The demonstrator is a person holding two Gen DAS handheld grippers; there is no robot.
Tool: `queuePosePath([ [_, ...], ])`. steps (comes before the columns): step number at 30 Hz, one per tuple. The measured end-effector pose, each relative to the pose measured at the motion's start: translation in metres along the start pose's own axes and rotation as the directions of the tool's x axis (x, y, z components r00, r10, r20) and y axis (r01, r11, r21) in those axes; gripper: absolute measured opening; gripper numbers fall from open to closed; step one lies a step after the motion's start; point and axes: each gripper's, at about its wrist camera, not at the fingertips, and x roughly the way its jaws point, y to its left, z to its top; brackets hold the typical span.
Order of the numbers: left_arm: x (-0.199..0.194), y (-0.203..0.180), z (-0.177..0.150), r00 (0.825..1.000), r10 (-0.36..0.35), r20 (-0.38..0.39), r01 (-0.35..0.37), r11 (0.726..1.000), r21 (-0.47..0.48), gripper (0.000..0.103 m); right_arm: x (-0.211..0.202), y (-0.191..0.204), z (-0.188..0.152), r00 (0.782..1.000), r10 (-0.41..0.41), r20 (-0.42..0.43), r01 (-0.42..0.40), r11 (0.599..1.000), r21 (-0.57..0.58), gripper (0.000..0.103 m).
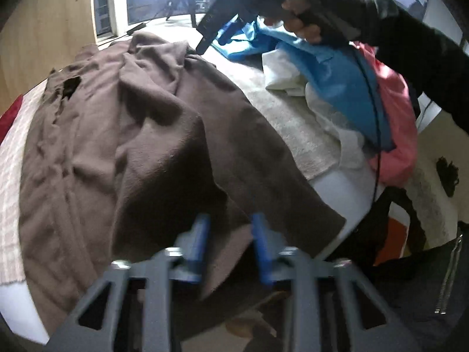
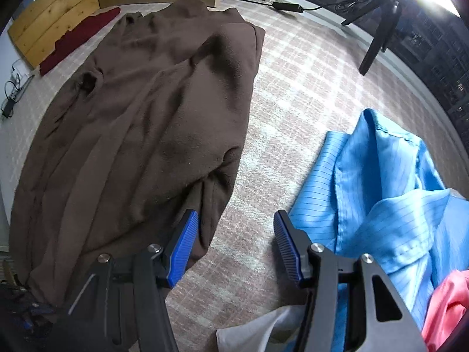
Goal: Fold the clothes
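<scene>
A brown fleece garment (image 1: 132,135) lies spread and rumpled on the bed, and the right wrist view shows it (image 2: 152,111) too. My left gripper (image 1: 231,234) hovers low over its near hem. The blue pads (image 1: 200,240) stand apart with a fold of brown cloth between them, and I see no pinch. My right gripper (image 2: 236,234) is open over bare bedspread, between the brown garment and a blue striped shirt (image 2: 381,182), with nothing between its fingers. In the left wrist view a gloved hand (image 1: 310,14) holds that gripper above the far side of the bed.
A pile of blue (image 1: 337,82), white (image 1: 293,79) and pink (image 1: 395,111) clothes lies at the bed's right side. The checked bedspread (image 2: 307,82) shows between the garments. A dark red cloth (image 2: 76,41), a wooden board (image 2: 49,17), cables and a tripod leg (image 2: 378,38) sit at the far edges.
</scene>
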Motion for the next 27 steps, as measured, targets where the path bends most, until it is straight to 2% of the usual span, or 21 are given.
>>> queuePosePath([
  [2, -0.013, 0.016, 0.001, 0.997, -0.071, 0.036, 0.074, 0.991, -0.108, 0.003, 0.0, -0.004, 0.002, 1.0, -0.007, 0.001, 0.007, 1.0, 0.003, 0.053],
  [4, -0.037, 0.038, 0.001, 0.984, -0.139, 0.114, 0.163, 0.957, -0.241, 0.003, 0.0, -0.007, 0.004, 1.0, -0.017, 0.001, 0.017, 1.0, 0.0, 0.053],
  [6, -0.077, 0.07, -0.009, 0.954, -0.164, 0.25, 0.256, 0.883, -0.394, 0.003, -0.004, -0.003, 0.007, 1.0, -0.025, 0.017, 0.025, 0.999, -0.028, 0.053],
  [8, -0.106, 0.101, -0.028, 0.933, -0.118, 0.34, 0.291, 0.805, -0.518, 0.003, -0.009, 0.007, 0.01, 0.998, -0.028, 0.049, 0.031, 0.997, -0.077, 0.053],
  [10, -0.121, 0.126, -0.049, 0.935, -0.024, 0.354, 0.25, 0.753, -0.609, 0.003, -0.012, 0.021, 0.014, 0.996, -0.034, 0.08, 0.046, 0.988, -0.15, 0.053],
  [11, -0.124, 0.136, -0.059, 0.943, 0.031, 0.332, 0.204, 0.733, -0.648, 0.003, -0.011, 0.028, 0.016, 0.995, -0.043, 0.086, 0.058, 0.981, -0.182, 0.053],
  [13, -0.123, 0.157, -0.077, 0.958, 0.081, 0.274, 0.154, 0.661, -0.735, 0.004, -0.005, 0.037, 0.019, 0.994, -0.072, 0.079, 0.088, 0.97, -0.226, 0.053],
  [14, -0.123, 0.162, -0.083, 0.963, 0.102, 0.251, 0.128, 0.645, -0.754, 0.004, -0.001, 0.038, 0.019, 0.994, -0.088, 0.072, 0.103, 0.965, -0.243, 0.053],
  [16, -0.129, 0.154, -0.081, 0.963, 0.142, 0.227, 0.072, 0.68, -0.729, 0.006, 0.005, 0.035, 0.016, 0.99, -0.125, 0.07, 0.139, 0.955, -0.261, 0.053],
  [17, -0.131, 0.151, -0.081, 0.963, 0.162, 0.216, 0.044, 0.697, -0.716, 0.014, 0.005, 0.031, 0.014, 0.988, -0.135, 0.069, 0.149, 0.953, -0.265, 0.053],
  [18, -0.132, 0.143, -0.077, 0.963, 0.177, 0.204, 0.012, 0.725, -0.689, 0.018, 0.007, 0.028, 0.011, 0.989, -0.134, 0.065, 0.147, 0.953, -0.264, 0.053],
  [19, -0.132, 0.13, -0.069, 0.964, 0.187, 0.19, -0.023, 0.769, -0.639, 0.023, 0.01, 0.027, 0.01, 0.99, -0.131, 0.058, 0.141, 0.957, -0.255, 0.053],
  [20, -0.132, 0.118, -0.062, 0.964, 0.199, 0.176, -0.058, 0.804, -0.591, 0.024, 0.011, 0.025, 0.011, 0.989, -0.138, 0.053, 0.147, 0.959, -0.241, 0.053],
  [22, -0.134, 0.102, -0.054, 0.963, 0.225, 0.151, -0.119, 0.851, -0.512, 0.024, 0.006, 0.019, 0.007, 0.989, -0.132, 0.067, 0.142, 0.972, -0.188, 0.053],
  [24, -0.135, 0.095, -0.052, 0.966, 0.219, 0.137, -0.125, 0.861, -0.494, 0.025, -0.007, 0.008, 0.004, 0.991, -0.095, 0.091, 0.105, 0.988, -0.109, 0.053],
  [26, -0.132, 0.096, -0.056, 0.978, 0.173, 0.117, -0.086, 0.844, -0.529, 0.03, -0.026, 0.0, -0.004, 0.993, 0.035, 0.115, -0.033, 0.999, -0.02, 0.053],
  [27, -0.126, 0.097, -0.057, 0.985, 0.139, 0.105, -0.061, 0.838, -0.542, 0.031, -0.033, -0.003, -0.008, 0.987, 0.101, 0.126, -0.104, 0.994, 0.017, 0.053],
])
